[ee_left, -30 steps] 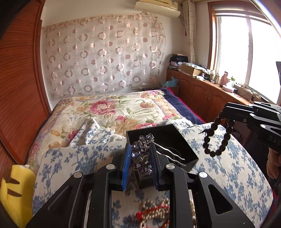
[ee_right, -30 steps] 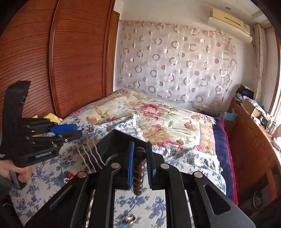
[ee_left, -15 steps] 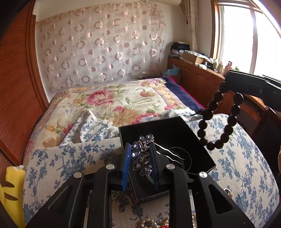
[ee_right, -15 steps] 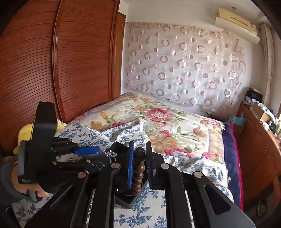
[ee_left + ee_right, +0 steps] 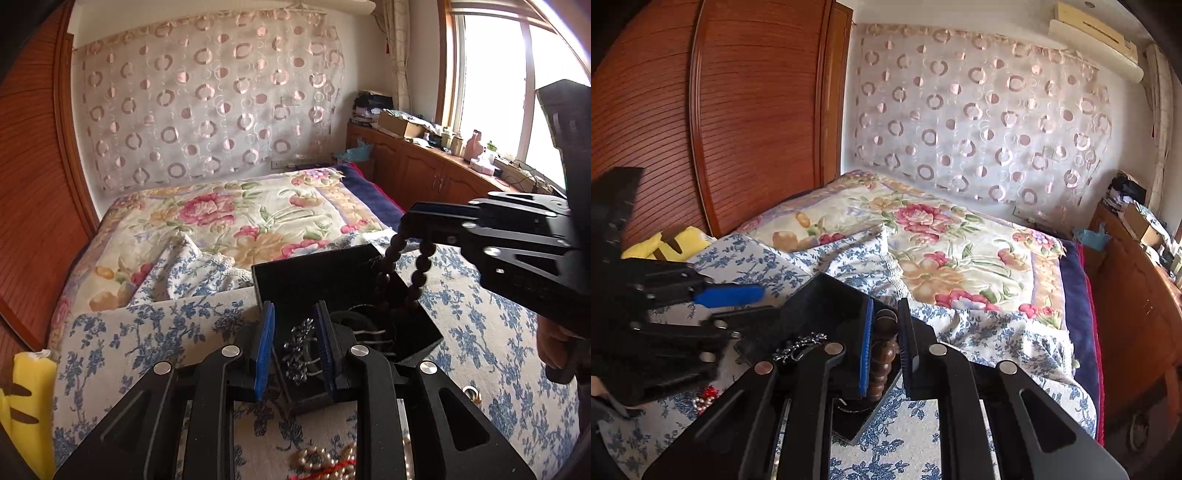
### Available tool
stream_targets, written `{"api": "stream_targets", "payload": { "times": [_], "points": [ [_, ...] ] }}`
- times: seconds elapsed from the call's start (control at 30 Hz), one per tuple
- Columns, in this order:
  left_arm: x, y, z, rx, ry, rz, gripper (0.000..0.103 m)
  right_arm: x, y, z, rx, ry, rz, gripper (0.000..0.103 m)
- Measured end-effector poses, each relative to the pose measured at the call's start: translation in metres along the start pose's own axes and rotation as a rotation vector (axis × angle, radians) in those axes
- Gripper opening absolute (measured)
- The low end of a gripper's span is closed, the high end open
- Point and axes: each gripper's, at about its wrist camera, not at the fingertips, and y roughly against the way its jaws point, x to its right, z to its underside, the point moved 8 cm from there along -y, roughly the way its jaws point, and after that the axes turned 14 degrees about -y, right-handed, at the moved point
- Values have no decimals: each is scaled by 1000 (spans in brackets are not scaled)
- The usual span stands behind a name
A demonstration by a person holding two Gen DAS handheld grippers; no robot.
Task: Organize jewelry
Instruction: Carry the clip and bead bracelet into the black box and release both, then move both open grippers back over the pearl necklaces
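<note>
My left gripper [image 5: 295, 350] nearest, fingers apart around jeweled hair comb [image 5: 297, 350], comb lying in black box [image 5: 314, 273] on bed [image 5: 240, 214]; my right gripper [image 5: 884, 347] fingers clamped on wooden bead bracelet [image 5: 882, 354], bracelet hanging into box; pearl strand [image 5: 321, 459] loose on blue-floral cover [image 5: 480, 332]; patterned curtain [image 5: 207, 103] beyond
</note>
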Motion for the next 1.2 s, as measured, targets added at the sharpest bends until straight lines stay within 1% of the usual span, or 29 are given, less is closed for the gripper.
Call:
{"api": "stream_targets", "payload": {
  "times": [0.1,0.23,0.37,0.4,0.47,0.53,0.7,0.83,1.03,1.2],
  "points": [
    [-2,8,5,2,6,1,21,-2,-4,4,-14,-14,-8,15],
    [-4,15,17,-9,14,5,21,-10,-8,12,-36,-36,-40,15],
    [-8,22,33,-19,30,0,21,-16,-7,19,-35,-23,-22,15],
    [-9,24,36,-23,33,-1,21,-18,-6,20,-38,-23,-28,15],
    [-11,27,43,-32,36,-5,21,-20,-1,22,-34,-27,-35,16],
    [-11,31,47,-38,37,-7,21,-22,5,22,-25,-33,-38,19],
    [-6,43,64,-44,46,0,21,-24,25,33,-9,-48,-45,19],
    [1,50,81,-57,52,4,21,-24,39,51,-11,-67,-49,19],
    [4,63,98,-65,61,-6,21,-21,58,91,-32,-98,-40,19],
    [7,71,113,-82,70,0,22,-25,70,125,-67,-125,-60,19]
  ]
}}
